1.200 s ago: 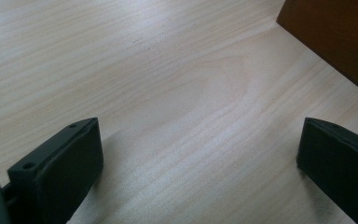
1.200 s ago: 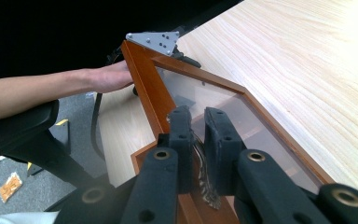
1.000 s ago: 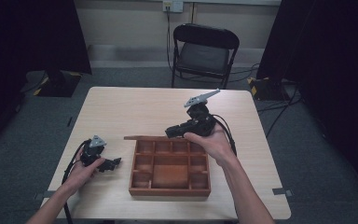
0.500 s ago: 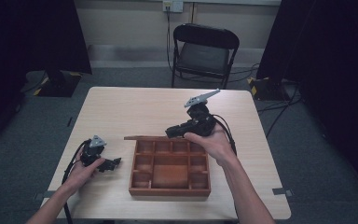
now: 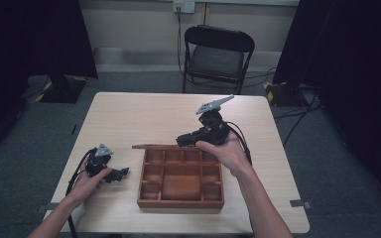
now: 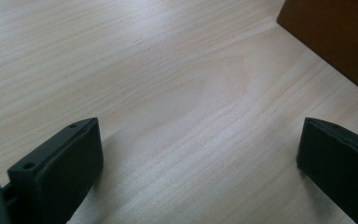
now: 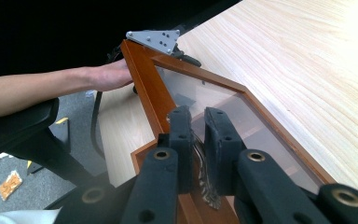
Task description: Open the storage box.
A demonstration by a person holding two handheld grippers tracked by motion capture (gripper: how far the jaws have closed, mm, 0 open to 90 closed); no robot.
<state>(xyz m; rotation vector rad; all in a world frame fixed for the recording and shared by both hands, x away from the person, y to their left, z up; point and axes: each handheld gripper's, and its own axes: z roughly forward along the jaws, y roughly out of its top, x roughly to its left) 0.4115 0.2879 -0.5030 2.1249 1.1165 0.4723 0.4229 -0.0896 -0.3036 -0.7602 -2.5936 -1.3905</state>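
Nothing has shifted since the earlier frames: both hands and the box lie as they did. On the bench (image 5: 144, 114) sits a wooden compartment box (image 5: 181, 179), its glazed lid (image 7: 223, 100) raised open along the far edge. From the right gripper view, the right gripper (image 7: 196, 140) has its jaws closed nearly together on a small metal clasp (image 7: 205, 184) at the lid's rim, so the lid stands directly ahead of them. Well apart to the left, the left gripper (image 5: 120, 173) rests low on the bench with jaws spread wide and holding nothing, the box's side wall just beyond its right jaw.
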